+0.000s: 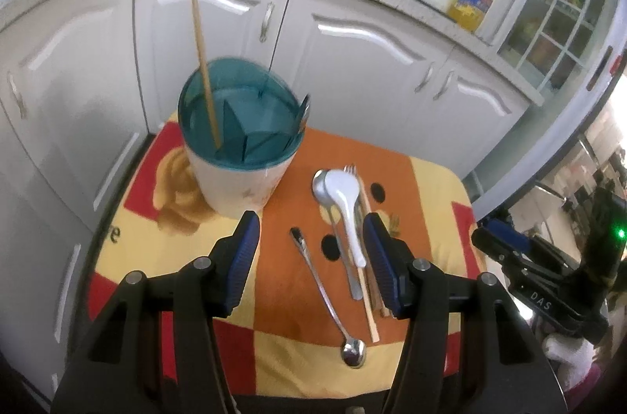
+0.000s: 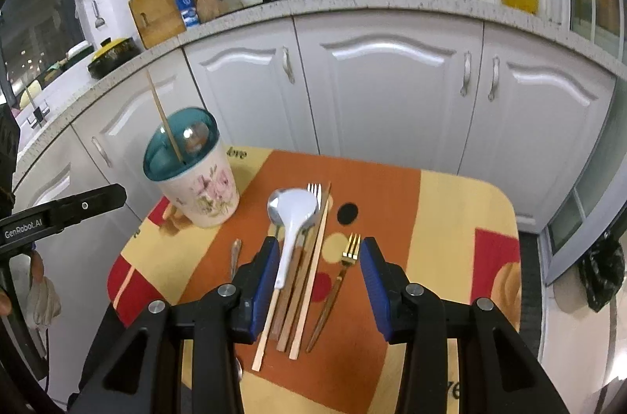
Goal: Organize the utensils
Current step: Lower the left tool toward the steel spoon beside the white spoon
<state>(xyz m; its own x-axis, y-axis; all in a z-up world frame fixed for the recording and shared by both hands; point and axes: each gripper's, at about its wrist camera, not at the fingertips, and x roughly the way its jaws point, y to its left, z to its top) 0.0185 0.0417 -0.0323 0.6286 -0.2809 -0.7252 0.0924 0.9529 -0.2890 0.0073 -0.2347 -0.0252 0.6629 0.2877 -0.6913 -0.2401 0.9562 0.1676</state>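
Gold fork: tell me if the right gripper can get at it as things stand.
Probably yes. The gold fork lies alone on the cloth between the open right gripper fingers, apart from the chopsticks, nothing on top of it.

Both fisheye views are bright and evenly lit indoors; glare streaks the glossy cabinet doors (image 2: pixel 388 84), straight edges bow toward dark vignetted corners, and detail is slightly soft throughout.
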